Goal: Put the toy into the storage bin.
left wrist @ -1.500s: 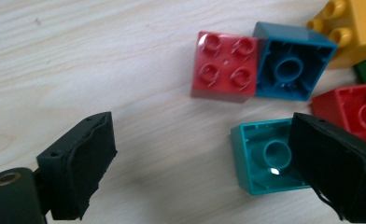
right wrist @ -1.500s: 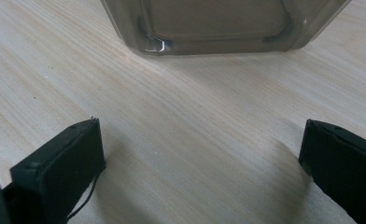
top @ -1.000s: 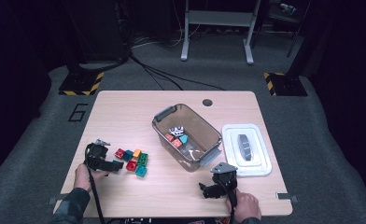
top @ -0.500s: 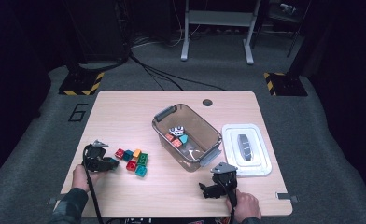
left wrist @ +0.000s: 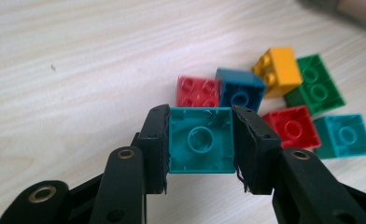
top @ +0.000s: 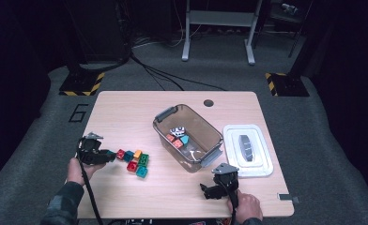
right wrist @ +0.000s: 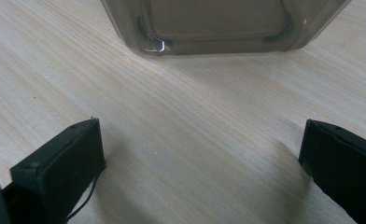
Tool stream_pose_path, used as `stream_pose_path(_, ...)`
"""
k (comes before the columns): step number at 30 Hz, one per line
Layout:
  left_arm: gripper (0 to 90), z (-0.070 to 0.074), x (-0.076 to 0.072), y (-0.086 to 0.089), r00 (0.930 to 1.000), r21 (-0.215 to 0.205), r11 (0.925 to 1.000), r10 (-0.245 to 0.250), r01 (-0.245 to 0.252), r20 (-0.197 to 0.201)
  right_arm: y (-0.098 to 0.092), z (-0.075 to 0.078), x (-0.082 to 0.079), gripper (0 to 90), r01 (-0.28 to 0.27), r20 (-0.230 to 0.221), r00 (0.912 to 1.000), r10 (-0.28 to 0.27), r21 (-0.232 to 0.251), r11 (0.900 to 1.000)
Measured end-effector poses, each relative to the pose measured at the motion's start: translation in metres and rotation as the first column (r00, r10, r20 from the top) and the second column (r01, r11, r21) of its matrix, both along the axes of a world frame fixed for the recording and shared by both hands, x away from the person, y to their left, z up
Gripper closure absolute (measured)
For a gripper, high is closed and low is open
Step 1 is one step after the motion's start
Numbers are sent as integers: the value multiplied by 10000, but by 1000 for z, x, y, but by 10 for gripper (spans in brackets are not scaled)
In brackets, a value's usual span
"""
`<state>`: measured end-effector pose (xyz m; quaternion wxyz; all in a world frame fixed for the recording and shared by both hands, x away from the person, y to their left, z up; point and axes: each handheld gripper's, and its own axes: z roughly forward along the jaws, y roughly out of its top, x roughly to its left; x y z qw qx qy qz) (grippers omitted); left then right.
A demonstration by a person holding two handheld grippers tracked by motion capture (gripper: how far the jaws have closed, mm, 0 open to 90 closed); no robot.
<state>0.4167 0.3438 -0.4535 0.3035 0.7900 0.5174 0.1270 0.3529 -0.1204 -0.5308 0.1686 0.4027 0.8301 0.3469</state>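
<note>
My left gripper [left wrist: 200, 119] is shut on a teal brick [left wrist: 200, 144], underside toward the camera, held a little above the table; its jaws have just been closing onto it. Behind it lie loose bricks: a red one [left wrist: 197, 91], a dark teal one [left wrist: 239, 91], a yellow one [left wrist: 277, 70], a green one [left wrist: 314, 84], another red [left wrist: 291, 128] and another teal [left wrist: 344, 135]. In the high view the left gripper [top: 108, 155] is at the left end of the brick pile [top: 136, 162]. My right gripper [top: 206, 191] [right wrist: 200, 140] stands open over bare table.
A clear bin [top: 205, 129] [right wrist: 218, 23] with several bricks stands mid-table, just beyond the right gripper. Its white lid [top: 262, 166] lies to the right. A cable hole [top: 208, 102] marks the table's far edge.
The left gripper has shut on the teal brick at the pile's left end and risen slightly. The right gripper has stayed where it was.
</note>
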Motion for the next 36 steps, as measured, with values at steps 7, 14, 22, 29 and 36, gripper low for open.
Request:
stream_pose_path(7, 593, 14, 7, -8, 9994, -46, 9996, -260, 261, 247, 0, 0, 0, 0, 5, 1, 10000, -5, 4, 10000)
stream_pose_path(14, 592, 31, 15, -19, 9980, -161, 9990, -407, 415, 489, 0, 0, 0, 0, 14, -13, 10000, -14, 11, 10000)
stream_pose_path(22, 593, 47, 22, -36, 9938, 130, 9956, -934, 928, 597, 0, 0, 0, 0, -4, 4, 10000, 4, 0, 10000)
stream_pose_path(29, 593, 62, 29, -54, 9883, 278, 9914, -1295, 1276, 801, 0, 0, 0, 0, -5, 10, 10000, 5, 2, 10000)
stream_pose_path(36, 592, 76, 37, -76, 9794, 543, 9831, -1794, 1750, 929, 0, 0, 0, 0, -4, 10, 10000, 4, 0, 10000)
